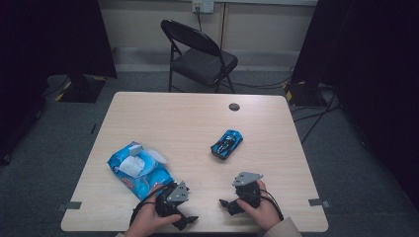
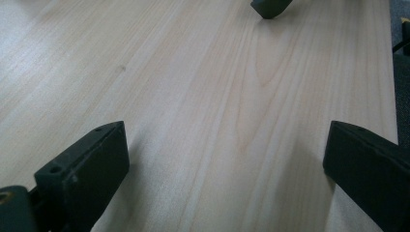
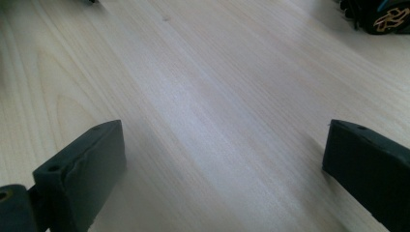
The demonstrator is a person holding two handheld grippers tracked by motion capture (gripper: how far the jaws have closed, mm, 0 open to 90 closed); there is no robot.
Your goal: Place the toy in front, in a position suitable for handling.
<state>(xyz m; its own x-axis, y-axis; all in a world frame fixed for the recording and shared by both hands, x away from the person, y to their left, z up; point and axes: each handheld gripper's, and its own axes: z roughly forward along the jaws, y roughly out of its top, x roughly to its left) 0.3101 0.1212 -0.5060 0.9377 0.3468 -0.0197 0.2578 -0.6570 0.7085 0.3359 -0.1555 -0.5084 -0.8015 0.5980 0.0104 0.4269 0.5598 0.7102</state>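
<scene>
A blue toy car lies right of the table's middle; its dark side is at the top right of the right gripper view. A blue wipes pack with its white flap open lies at the front left. My left gripper rests near the front edge, just right of the pack, open over bare wood. My right gripper sits beside it at the front, also open with nothing between its jaws. The right gripper's jaw tip pokes in at the top of the left gripper view.
The light wooden table has a dark round grommet near its far edge. A black folding chair stands behind it. Cables run over the floor at the right. Grey tape tabs mark the front corners.
</scene>
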